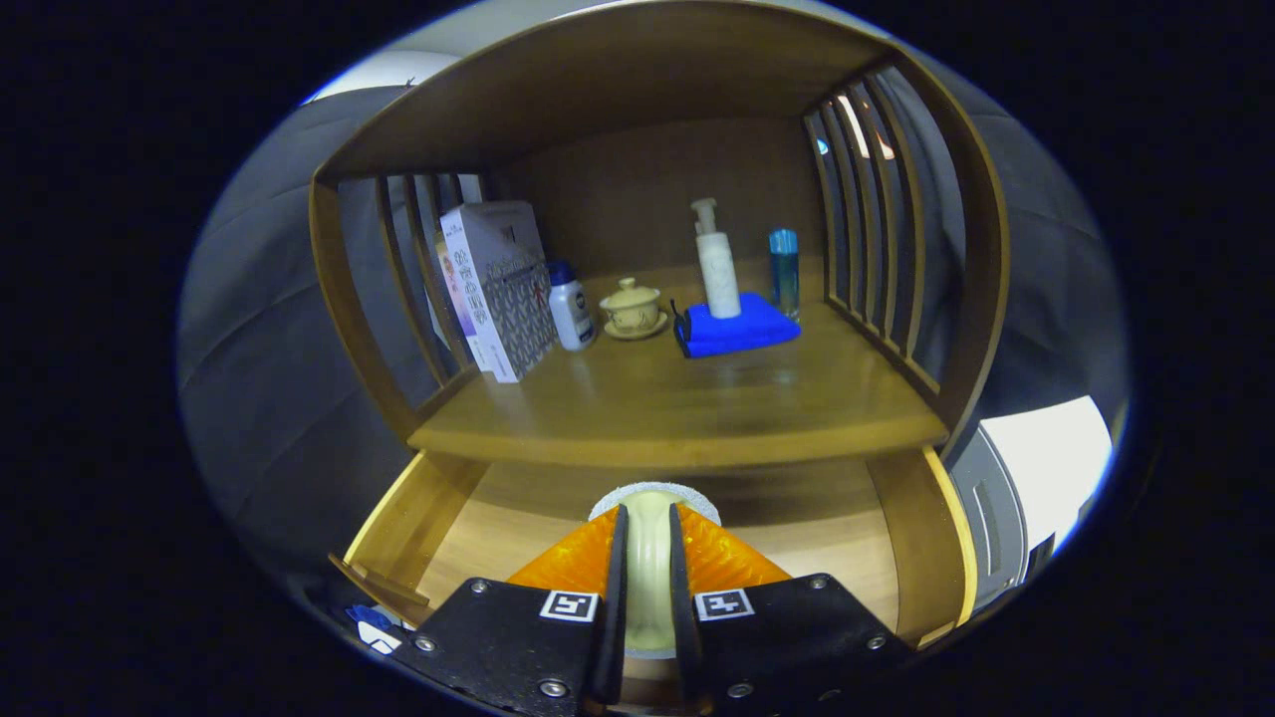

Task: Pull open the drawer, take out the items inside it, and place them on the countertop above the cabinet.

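The wooden drawer (pixel 921 538) stands pulled open below the countertop (pixel 687 403). My gripper (pixel 647 543) hangs over the drawer and is shut on a pale cream round item (pixel 649 513) with a white grainy rim, held edge-on between both fingers. The item's lower part is hidden between the fingers. The bare drawer floor (pixel 807 533) shows to either side; what lies under the gripper is hidden.
On the countertop stand a patterned box (pixel 498 289), a small white bottle with a blue cap (pixel 571 309), a lidded tea cup on a saucer (pixel 633 309), a white pump bottle (pixel 717 264) on a folded blue cloth (pixel 742 329), and a blue bottle (pixel 784 269). Slatted sides flank the shelf.
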